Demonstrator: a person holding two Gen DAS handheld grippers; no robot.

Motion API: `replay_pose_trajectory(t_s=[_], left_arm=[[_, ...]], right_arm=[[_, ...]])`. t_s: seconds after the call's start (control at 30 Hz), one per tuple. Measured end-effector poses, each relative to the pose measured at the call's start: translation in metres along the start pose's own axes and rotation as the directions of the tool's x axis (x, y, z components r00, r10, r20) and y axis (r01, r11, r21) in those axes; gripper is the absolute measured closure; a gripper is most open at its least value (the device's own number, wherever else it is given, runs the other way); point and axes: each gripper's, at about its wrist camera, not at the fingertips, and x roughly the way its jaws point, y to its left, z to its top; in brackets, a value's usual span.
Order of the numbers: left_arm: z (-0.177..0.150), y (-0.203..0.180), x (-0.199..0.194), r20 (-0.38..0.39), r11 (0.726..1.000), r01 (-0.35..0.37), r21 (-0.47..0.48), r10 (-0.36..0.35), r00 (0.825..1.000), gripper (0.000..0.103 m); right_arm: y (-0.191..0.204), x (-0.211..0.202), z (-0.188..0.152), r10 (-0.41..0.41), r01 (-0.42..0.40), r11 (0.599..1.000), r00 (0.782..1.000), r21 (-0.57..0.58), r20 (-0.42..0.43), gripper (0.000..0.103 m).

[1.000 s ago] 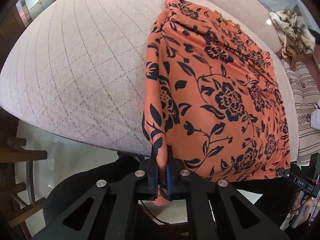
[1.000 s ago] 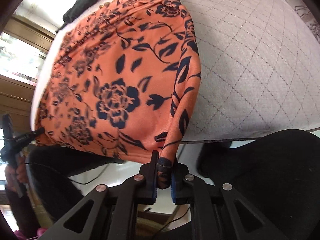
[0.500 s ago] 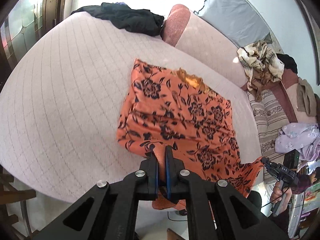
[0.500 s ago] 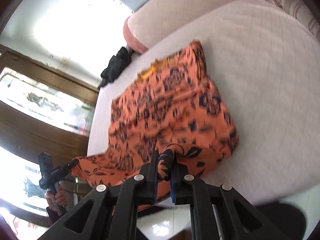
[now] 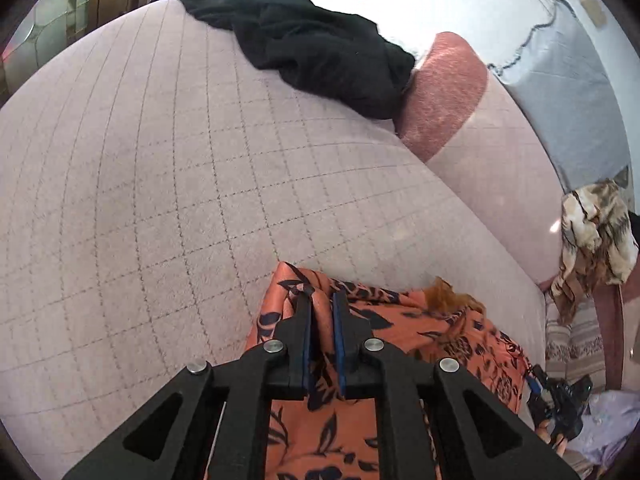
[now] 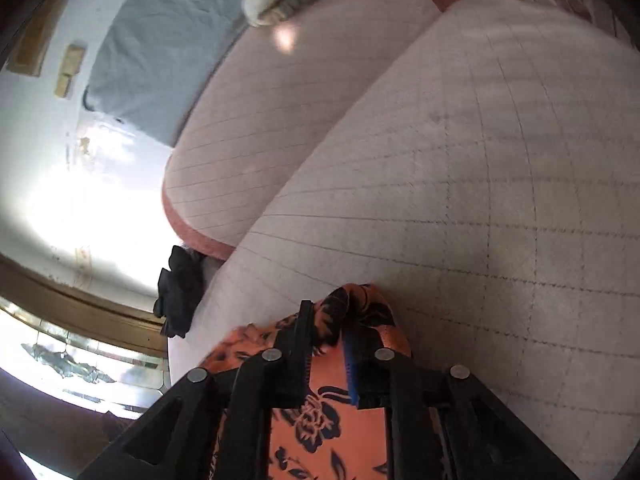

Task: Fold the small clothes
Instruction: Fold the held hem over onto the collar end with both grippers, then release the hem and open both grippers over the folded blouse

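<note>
Left gripper (image 5: pixel 321 300) pinches a corner of the orange floral garment (image 5: pixel 420 320), cloth bunched between the blue pads; right gripper (image 6: pixel 326 320) likewise clamps the other corner, fabric wadded between its fingers, gap a bit wider; both sit low over the quilted sofa seat (image 5: pixel 160 200); garment lies on the seat under and behind the grippers, near the front edge as far as can be told; looks like the held edge is being carried over toward the backrest (image 5: pixel 500 184) to make a fold; to do it well: keep both corners level and taut, lay them onto the matching far edge, let go only once flat; long axis seems to run side to side between the two grippers, held edge facing the backrest; full outline hidden; black clothing (image 5: pixel 312 48) well apart at the far end.
</note>
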Motion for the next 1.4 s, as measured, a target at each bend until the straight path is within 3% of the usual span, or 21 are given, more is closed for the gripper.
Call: replay_pose_trajectory(t_s=[0.03, 0.1, 0.13, 0.17, 0.2, 0.27, 0.33, 0.37, 0.4, 0.53, 0.6, 0.67, 0.7, 0.8, 0.87, 1.0, 1.13, 1.2, 1.27, 1.33, 1.4], left_arm=[[-0.003, 0.003, 0.005, 0.024, 1.0, -0.011, -0.016, 0.012, 1.0, 0.094], [-0.009, 0.011, 0.001, 0.096, 0.998, 0.042, -0.046, -0.037, 0.995, 0.093], [-0.013, 0.015, -0.007, 0.143, 0.995, 0.072, -0.073, -0.061, 0.988, 0.091], [-0.018, 0.02, -0.017, 0.196, 0.991, 0.089, -0.104, -0.068, 0.978, 0.082], [-0.024, 0.024, -0.03, 0.255, 0.988, 0.08, -0.134, -0.044, 0.966, 0.066], [-0.038, 0.025, -0.061, 0.375, 0.984, -0.003, -0.178, 0.071, 0.924, 0.048], [-0.052, 0.014, -0.093, 0.454, 0.98, -0.106, -0.168, 0.172, 0.874, 0.041], [-0.058, 0.006, -0.103, 0.461, 0.978, -0.15, -0.144, 0.201, 0.864, 0.034], [-0.067, -0.003, -0.109, 0.445, 0.976, -0.186, -0.11, 0.216, 0.869, 0.026], [-0.112, -0.04, -0.09, 0.3, 0.975, -0.214, 0.058, 0.188, 0.935, 0.025], [-0.131, -0.047, -0.066, 0.196, 0.963, -0.245, 0.111, 0.221, 0.955, 0.025], [-0.14, -0.043, -0.037, 0.085, 0.952, -0.286, 0.112, 0.277, 0.957, 0.025], [-0.142, -0.037, -0.027, 0.047, 0.946, -0.304, 0.109, 0.301, 0.953, 0.025], [-0.14, -0.029, -0.038, 0.069, 0.959, -0.269, 0.093, 0.264, 0.962, 0.025], [-0.133, -0.019, -0.049, 0.096, 0.972, -0.226, 0.061, 0.22, 0.971, 0.025], [-0.12, 0.008, -0.066, 0.136, 0.945, -0.326, -0.021, 0.326, 0.935, 0.025], [-0.115, 0.039, -0.067, 0.074, 0.939, -0.34, -0.054, 0.344, 0.936, 0.025], [-0.115, 0.045, -0.061, 0.04, 0.938, -0.343, -0.055, 0.345, 0.938, 0.025], [-0.112, 0.048, -0.058, 0.028, 0.943, -0.331, -0.048, 0.332, 0.943, 0.025], [-0.11, 0.047, -0.059, 0.037, 0.943, -0.333, -0.024, 0.334, 0.942, 0.025], [-0.108, 0.044, -0.06, 0.045, 0.939, -0.343, -0.005, 0.343, 0.938, 0.025]], right_arm=[[-0.017, 0.007, -0.003, 0.017, -0.017, 0.999, 1.0, 0.048, 0.003, 0.072], [-0.047, 0.01, -0.007, 0.033, -0.04, 0.988, 0.998, 0.147, 0.045, 0.039], [-0.055, 0.008, -0.005, 0.079, -0.092, 0.975, 0.994, 0.202, 0.071, 0.038], [-0.056, 0.003, -0.001, 0.095, -0.112, 0.967, 0.992, 0.227, 0.082, 0.036], [-0.051, -0.005, 0.002, 0.094, -0.115, 0.97, 0.99, 0.213, 0.103, 0.036], [-0.031, -0.023, 0.002, 0.077, -0.094, 0.99, 0.985, 0.109, 0.157, 0.036], [-0.006, -0.035, -0.006, 0.057, -0.059, 0.998, 0.982, 0.005, 0.18, 0.036], [0.009, -0.037, -0.011, 0.049, -0.04, 0.998, 0.983, -0.05, 0.179, 0.037], [0.024, -0.036, -0.018, 0.041, -0.022, 0.994, 0.984, -0.111, 0.172, 0.037], [0.074, -0.008, -0.059, -0.047, 0.073, 0.941, 0.995, -0.33, 0.086, 0.039], [0.078, 0.012, -0.079, -0.135, 0.135, 0.913, 0.99, -0.385, 0.028, 0.042], [0.067, 0.039, -0.089, -0.257, 0.226, 0.892, 0.966, -0.393, -0.027, 0.046], [0.06, 0.046, -0.092, -0.277, 0.243, 0.886, 0.96, -0.394, -0.031, 0.052], [0.077, 0.038, -0.105, -0.316, 0.295, 0.838, 0.948, -0.46, 0.033, 0.053], [0.097, 0.03, -0.123, -0.263, 0.241, 0.822, 0.964, -0.516, 0.032, 0.054], [0.15, 0.059, -0.172, -0.174, 0.091, 0.78, 0.982, -0.62, -0.076, 0.054], [0.212, 0.125, -0.212, -0.162, 0.001, 0.745, 0.97, -0.667, -0.18, 0.054], [0.239, 0.161, -0.223, -0.15, -0.052, 0.75, 0.958, -0.66, -0.245, 0.054], [0.259, 0.201, -0.232, -0.187, -0.037, 0.761, 0.943, -0.648, -0.274, 0.054], [0.271, 0.238, -0.237, -0.254, 0.028, 0.757, 0.933, -0.653, -0.255, 0.052], [0.283, 0.249, -0.238, -0.252, 0.074, 0.734, 0.953, -0.675, -0.17, 0.048]])
